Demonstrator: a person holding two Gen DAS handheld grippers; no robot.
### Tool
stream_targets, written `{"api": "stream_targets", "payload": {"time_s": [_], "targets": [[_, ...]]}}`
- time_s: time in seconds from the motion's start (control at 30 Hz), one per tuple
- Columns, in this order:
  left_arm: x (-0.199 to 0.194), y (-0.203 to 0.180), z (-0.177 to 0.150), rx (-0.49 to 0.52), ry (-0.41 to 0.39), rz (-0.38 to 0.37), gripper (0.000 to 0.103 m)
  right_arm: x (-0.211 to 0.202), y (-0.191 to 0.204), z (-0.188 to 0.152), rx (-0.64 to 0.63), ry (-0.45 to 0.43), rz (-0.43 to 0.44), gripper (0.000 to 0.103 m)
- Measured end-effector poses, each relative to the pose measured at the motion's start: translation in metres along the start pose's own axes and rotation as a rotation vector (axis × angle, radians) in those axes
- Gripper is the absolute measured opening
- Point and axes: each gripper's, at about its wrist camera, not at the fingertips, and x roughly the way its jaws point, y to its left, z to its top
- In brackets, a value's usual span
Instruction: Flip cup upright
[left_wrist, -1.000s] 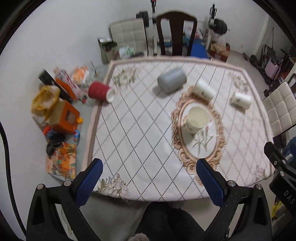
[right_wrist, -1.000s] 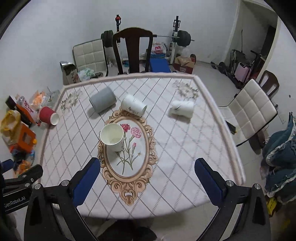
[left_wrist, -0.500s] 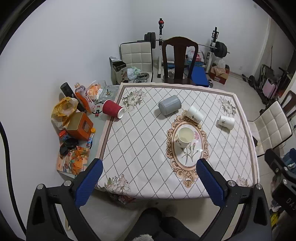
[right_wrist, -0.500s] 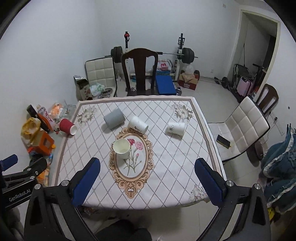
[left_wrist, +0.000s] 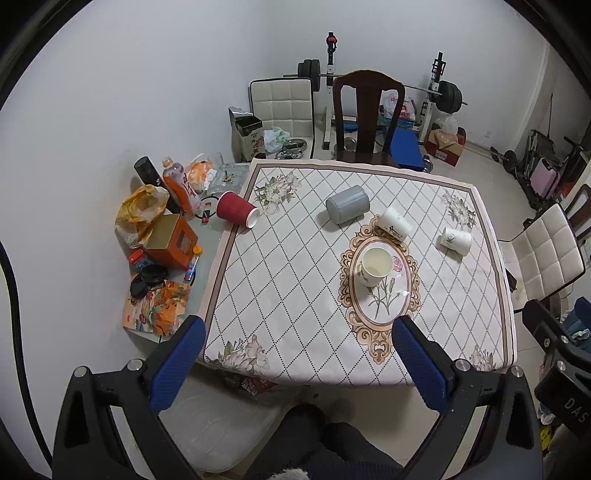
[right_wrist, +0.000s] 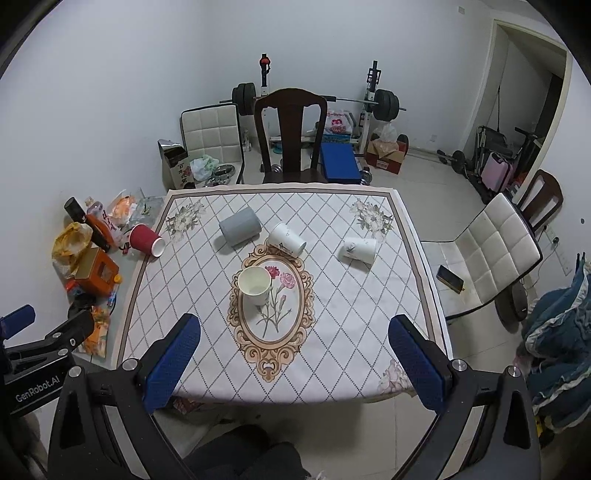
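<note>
Centre-frame on the desk (right_wrist: 332, 362) lies the grey cup (right_wrist: 239, 230); I'd lower my spread right hand-held gripper (right_wrist: 293, 354) squarely across its sides.

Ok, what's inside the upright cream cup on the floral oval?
The upright cream cup looks empty: only its pale inner wall and bottom show in both views. The near inner wall is hidden by the rim.
</note>
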Motion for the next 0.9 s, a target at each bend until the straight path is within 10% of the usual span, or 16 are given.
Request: {"api": "stream_targets", "payload": {"time_s": [0.9], "targets": [[-0.015,0.003,-0.001,0.03,-0.018,-0.03,0.103,-0.013,0.003,-0.004,0.009,-0.006,-0.01,0.103]]}}
